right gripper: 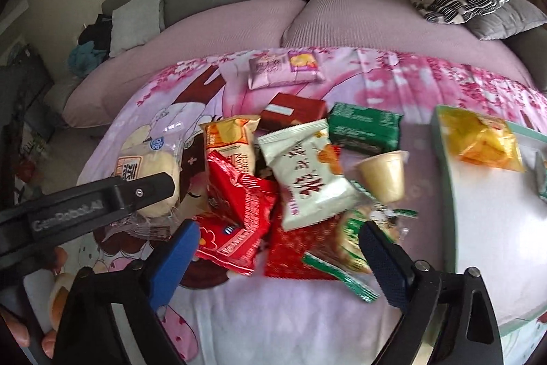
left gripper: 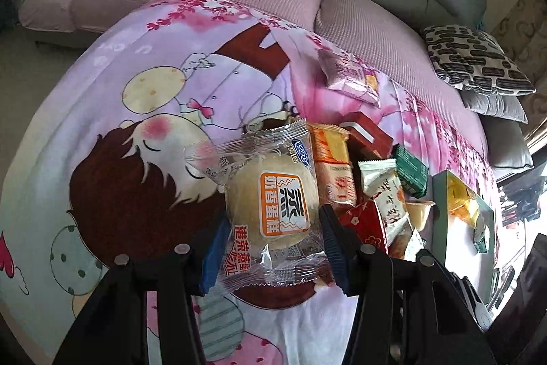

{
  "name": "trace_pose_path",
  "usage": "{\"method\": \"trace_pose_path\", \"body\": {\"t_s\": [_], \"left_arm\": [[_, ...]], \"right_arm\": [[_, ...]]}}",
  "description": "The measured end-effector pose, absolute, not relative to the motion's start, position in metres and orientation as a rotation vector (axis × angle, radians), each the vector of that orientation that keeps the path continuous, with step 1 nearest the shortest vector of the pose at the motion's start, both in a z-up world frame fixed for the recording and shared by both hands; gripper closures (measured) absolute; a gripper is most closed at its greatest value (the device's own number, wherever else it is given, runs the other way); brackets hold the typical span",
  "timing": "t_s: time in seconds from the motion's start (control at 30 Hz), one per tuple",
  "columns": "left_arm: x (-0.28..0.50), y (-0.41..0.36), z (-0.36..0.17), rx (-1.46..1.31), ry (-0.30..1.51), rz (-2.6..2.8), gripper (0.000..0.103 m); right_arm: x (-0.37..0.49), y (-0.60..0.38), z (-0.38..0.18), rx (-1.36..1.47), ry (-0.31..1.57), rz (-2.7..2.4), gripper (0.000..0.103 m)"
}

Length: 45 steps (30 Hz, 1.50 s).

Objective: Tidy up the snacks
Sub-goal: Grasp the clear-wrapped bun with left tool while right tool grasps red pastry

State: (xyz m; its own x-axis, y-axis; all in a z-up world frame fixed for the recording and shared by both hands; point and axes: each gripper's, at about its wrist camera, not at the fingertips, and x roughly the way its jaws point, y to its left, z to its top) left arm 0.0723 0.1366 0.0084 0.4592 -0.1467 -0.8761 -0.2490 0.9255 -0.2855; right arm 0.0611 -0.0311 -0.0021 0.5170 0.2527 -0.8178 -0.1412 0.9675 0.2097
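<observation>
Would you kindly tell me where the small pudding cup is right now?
In the right wrist view the pudding cup lies tipped on its side right of centre, between the white snack packet and the tray, just below the green packet.

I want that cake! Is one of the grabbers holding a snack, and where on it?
Yes. The left gripper pinches the clear-wrapped steamed cake across its near end. The right gripper is open above the pile, holding nothing.

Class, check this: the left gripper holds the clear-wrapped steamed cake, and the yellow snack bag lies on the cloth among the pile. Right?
Not quite. The left gripper does hold the steamed cake, but the yellow snack bag lies in the pale green tray, apart from the pile; the right wrist view shows it.
</observation>
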Motion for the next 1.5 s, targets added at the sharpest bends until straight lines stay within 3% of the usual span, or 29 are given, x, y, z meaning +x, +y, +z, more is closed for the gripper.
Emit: {"method": "trace_pose_path", "body": {"t_s": [0.33,1.07,1.5], "left_arm": [[0.075,0.151,-0.004,-0.425,1.134,0.103,0.048],[0.075,0.148,-0.006,-0.403,1.145,0.122,0.048],[0.071,0.141,0.009,-0.365,1.102,0.122,0.048]], "right_arm": [[0.077,-0.012,-0.022,0.151,1.075,0.257,0.021],[0.070,0.017,-0.028,0.089,1.090,0.337,0.063],[0.052,-0.012,-0.002,0.106,1.034,0.319,0.070]]}}
